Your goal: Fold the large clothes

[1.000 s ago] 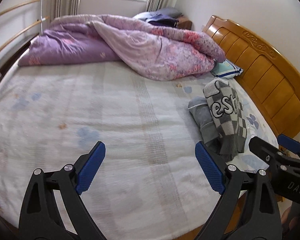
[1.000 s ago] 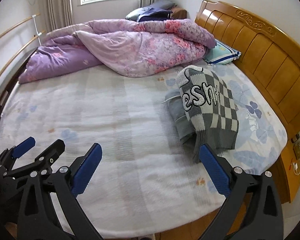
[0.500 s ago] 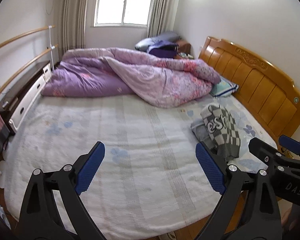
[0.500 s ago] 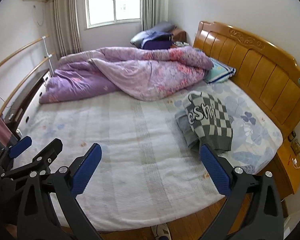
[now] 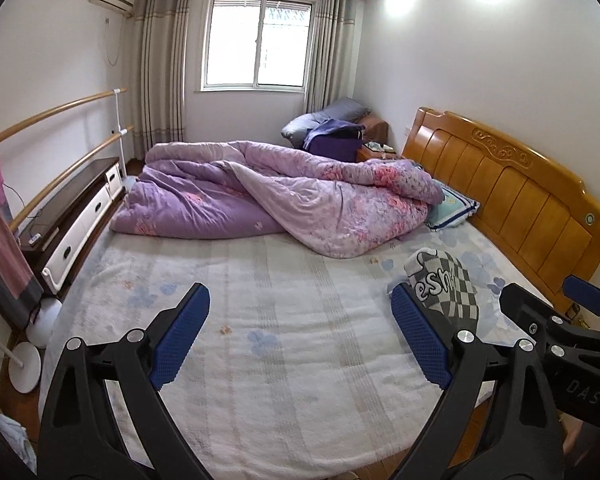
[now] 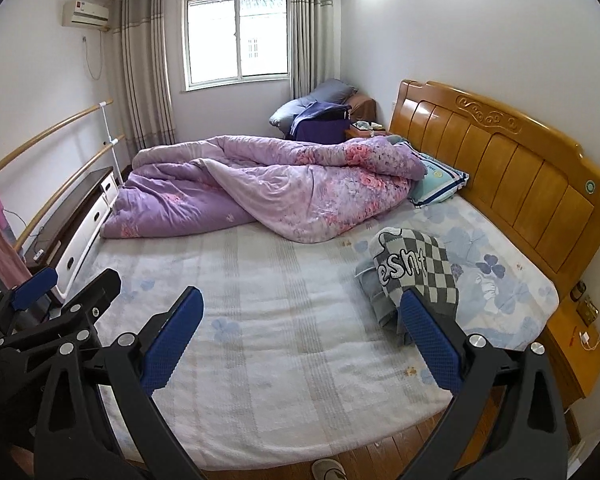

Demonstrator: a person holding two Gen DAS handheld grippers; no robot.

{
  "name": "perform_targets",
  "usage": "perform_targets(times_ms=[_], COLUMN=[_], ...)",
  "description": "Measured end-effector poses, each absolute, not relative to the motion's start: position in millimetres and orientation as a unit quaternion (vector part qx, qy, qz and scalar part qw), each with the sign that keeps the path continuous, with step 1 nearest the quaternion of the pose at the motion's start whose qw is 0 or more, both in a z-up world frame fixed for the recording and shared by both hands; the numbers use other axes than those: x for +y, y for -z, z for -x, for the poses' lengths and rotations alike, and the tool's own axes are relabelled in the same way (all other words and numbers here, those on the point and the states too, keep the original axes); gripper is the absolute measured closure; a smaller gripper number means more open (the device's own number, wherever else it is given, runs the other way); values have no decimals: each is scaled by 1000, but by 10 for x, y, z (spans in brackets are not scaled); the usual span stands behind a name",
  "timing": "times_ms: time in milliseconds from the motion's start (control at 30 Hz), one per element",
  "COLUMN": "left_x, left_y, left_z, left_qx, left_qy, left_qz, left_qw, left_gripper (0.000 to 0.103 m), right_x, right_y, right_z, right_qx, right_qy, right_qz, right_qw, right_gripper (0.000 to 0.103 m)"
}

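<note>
A folded grey-and-white checked sweater [image 5: 446, 286] [image 6: 414, 268] with white letters lies on a folded grey garment [image 6: 374, 294] at the right side of the bed, near the headboard. My left gripper [image 5: 300, 336] is open and empty, held back above the bed's near edge. My right gripper [image 6: 304, 332] is open and empty too, and stands well short of the sweater. The right gripper shows at the right of the left wrist view [image 5: 560, 320]; the left gripper shows at the left of the right wrist view [image 6: 60, 292].
A rumpled purple floral quilt [image 5: 284, 196] covers the far half of the bed [image 5: 260, 320]. A wooden headboard [image 6: 512, 168] runs along the right. A pillow [image 6: 436, 182] lies by it. A low cabinet [image 5: 72, 216] and wooden rails [image 5: 60, 112] stand on the left.
Both grippers have pulled back and up from the bed, so the whole room now shows. Both stay open and empty. The folded sweater has not moved.
</note>
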State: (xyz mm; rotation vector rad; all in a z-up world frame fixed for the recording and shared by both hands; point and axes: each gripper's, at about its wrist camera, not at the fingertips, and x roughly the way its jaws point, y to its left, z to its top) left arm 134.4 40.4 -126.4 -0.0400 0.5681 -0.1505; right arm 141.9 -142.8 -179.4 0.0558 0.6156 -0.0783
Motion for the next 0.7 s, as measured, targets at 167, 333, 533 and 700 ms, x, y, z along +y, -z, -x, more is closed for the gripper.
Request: perform_targets(times_ms=[167,333,533,700], left_x=[411,416,432,475], left_y=[1107,912,646,473], left_z=[-1310,-1267,-1214,-1170], left_qx=[276,267,255,248], left_qy=[72,66,58,52], left_qz=[19,15,11,10], left_qw=[958,961,965,967], left_gripper=[10,10,10,10], right_x=[-1413,-1406,-1411,-1383], right_y=[1657,1505,1293,1132], right_z=[-1369,-1320,-1287,-1262], right_qx=[298,290,280,273], right_qy=[37,32,25,21], right_qz=[-27,-28,-28,-26], right_qw=[953,956,959,961], right_gripper=[8,8,8,8])
